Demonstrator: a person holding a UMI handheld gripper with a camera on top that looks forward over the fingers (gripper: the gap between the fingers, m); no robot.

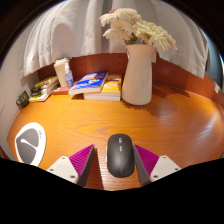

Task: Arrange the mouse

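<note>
I'm looking down the tool [120, 163] right now, and its two fingers [78, 162] are standing spread, pink pads facing inward, with the black mouse [120, 154] sitting between them on the tabletop [185, 120]. The mouse is resting on its own weight; I'm seeing a sliver of wood at each flank, so the pads are flanking it rather than pinching it, though from this angle I can't quite rule out a light touch on the left pad.

What's worrying me from here: if I'm closing off-centre, one pad is going to reach the shell first and shove the mouse sideways or spin it instead of gripping it. The curved, smooth sides are likely to let it squirt forward out of the fingers if I'm squeezing too near its tail.

Moving outward, a white oval object [30, 144] is lying near the left finger, close enough that a swing leftward could clip it. Further ahead a white vase [137, 74] with pale flowers [136, 29] is standing well beyond the mouse, looking tall and tippy, so pushing forward carelessly is risky. Beside it a stack of books [98, 86] is lying flat, and further left a small white bottle [64, 72] is standing.
</note>
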